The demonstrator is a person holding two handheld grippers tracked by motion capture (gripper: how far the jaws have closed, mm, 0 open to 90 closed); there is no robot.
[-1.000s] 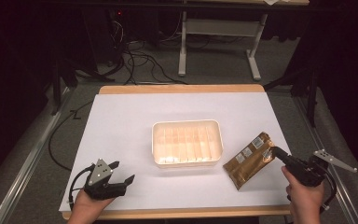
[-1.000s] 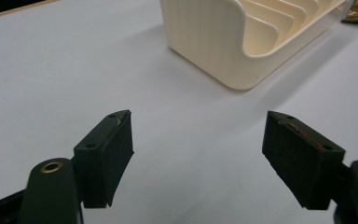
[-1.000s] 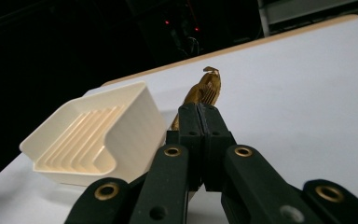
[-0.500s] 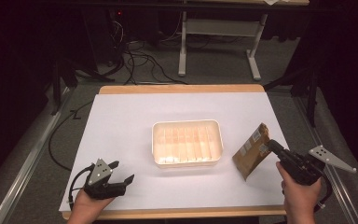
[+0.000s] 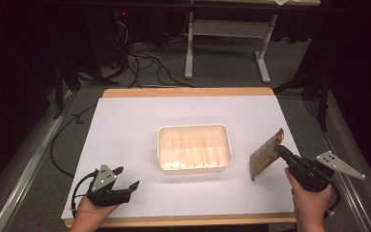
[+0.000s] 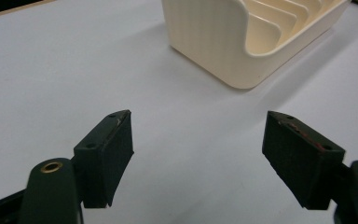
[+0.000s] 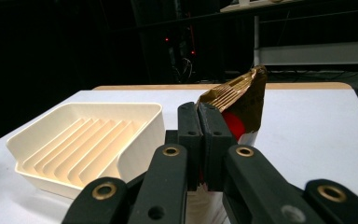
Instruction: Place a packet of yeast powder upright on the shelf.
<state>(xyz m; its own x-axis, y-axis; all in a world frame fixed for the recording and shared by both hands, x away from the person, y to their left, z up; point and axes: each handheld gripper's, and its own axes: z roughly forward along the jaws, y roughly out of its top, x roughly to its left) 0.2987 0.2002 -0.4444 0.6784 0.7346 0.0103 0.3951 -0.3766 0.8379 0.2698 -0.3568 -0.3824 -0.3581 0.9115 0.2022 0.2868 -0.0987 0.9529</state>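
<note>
High view: a gold packet [image 5: 266,154] is clamped upright by the right gripper [image 5: 281,151], seemingly for slotting into the ribbed tray [image 5: 193,131], while the left gripper [image 5: 125,180] is rested with jaws spread and nothing held.

White table [image 5: 140,121], cream ridged tray [image 5: 194,148] centred

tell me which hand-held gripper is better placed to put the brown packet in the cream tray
Right. The right hand-held gripper is already shut on the brown packet, holding it on edge beside the cream tray. The left hand-held gripper sits open and empty near the table's front edge.
</note>
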